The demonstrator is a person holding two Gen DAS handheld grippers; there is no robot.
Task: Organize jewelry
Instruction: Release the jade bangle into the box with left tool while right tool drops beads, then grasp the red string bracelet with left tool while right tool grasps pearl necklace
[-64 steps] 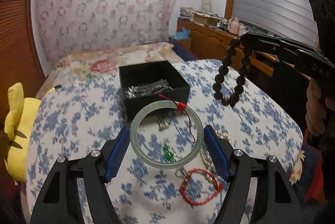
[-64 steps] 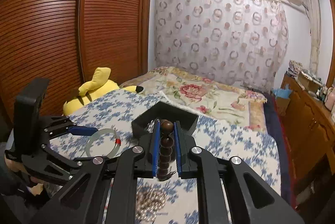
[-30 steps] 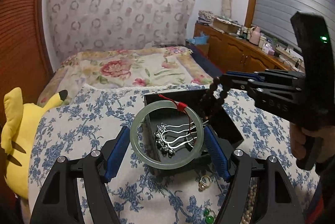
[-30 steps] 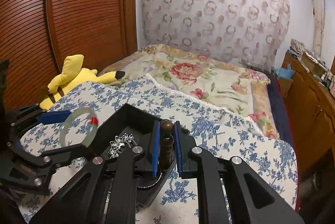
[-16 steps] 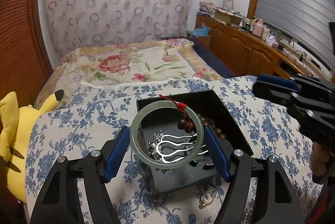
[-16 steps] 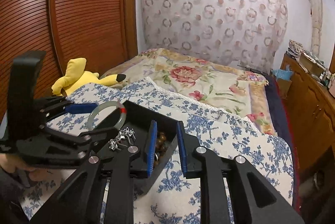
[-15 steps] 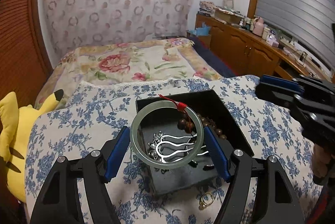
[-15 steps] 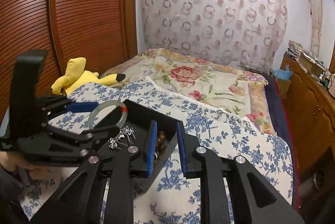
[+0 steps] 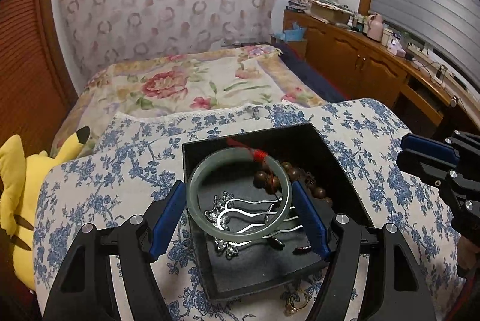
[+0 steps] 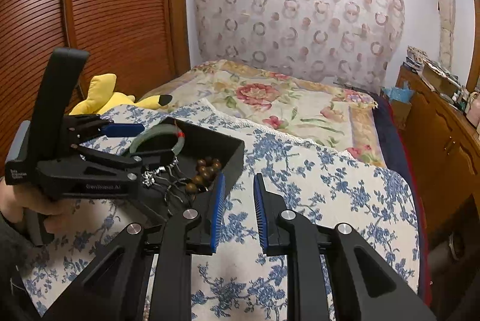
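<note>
Now lower left gripper (image 9: 239, 202), clamped across bangle (image 9: 238, 195), straight down into box (image 9: 345, 186), releasing clear of hairpins (image 9: 252, 211) and beads (image 9: 300, 177); right gripper (image 10: 237, 211) spread, holding nothing, beside box

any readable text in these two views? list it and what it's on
"GenRobot.AI" as best it reads, faint embossed letters on the side of the left gripper, right wrist view.
Small white two-line print on the left gripper's rear block, near the hand: too small to read.
Left wrist view: nothing readable on the black box or the shelf clutter.
</note>
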